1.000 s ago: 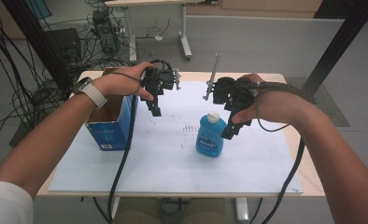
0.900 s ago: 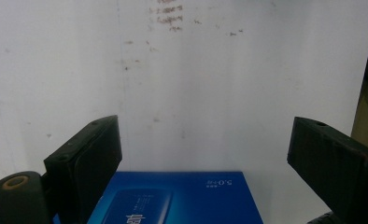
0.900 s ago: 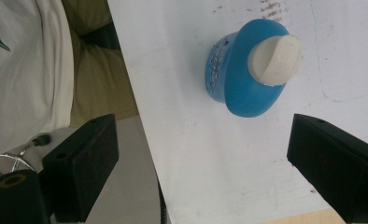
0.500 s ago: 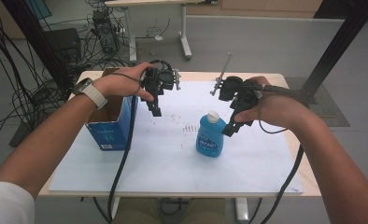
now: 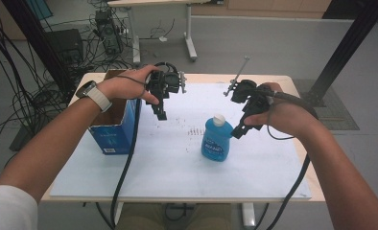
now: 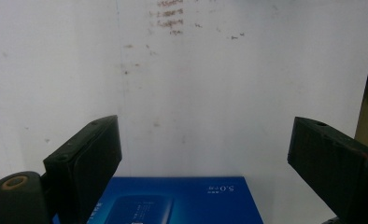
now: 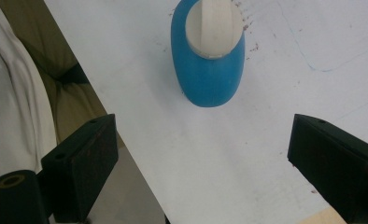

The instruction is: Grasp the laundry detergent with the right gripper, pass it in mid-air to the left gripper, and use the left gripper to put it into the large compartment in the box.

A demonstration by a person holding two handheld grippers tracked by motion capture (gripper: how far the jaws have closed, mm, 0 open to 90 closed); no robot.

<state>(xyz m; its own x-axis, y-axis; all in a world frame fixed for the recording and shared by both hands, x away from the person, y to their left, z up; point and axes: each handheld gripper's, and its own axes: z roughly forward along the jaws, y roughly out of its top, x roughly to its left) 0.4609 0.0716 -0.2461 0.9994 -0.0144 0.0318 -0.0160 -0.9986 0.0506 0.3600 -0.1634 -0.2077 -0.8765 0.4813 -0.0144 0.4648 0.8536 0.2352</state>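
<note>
Blue bottle (image 5: 216,140) upright mid-table, white cap up; right gripper (image 5: 238,132) at its 3 o'clock, jaws apart, nothing held; left gripper (image 5: 161,113) at 10 o'clock, jaws apart, beside blue box (image 5: 114,134)

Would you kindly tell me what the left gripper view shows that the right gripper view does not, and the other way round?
The left gripper view alone has the top of the blue box with pale printing, lying below the open left claw. The right gripper view alone has the blue bottle with its white cap, standing ahead of the open right claw, plus pale cloth at the left edge. Both share the white table sheet with small dark specks.
</note>
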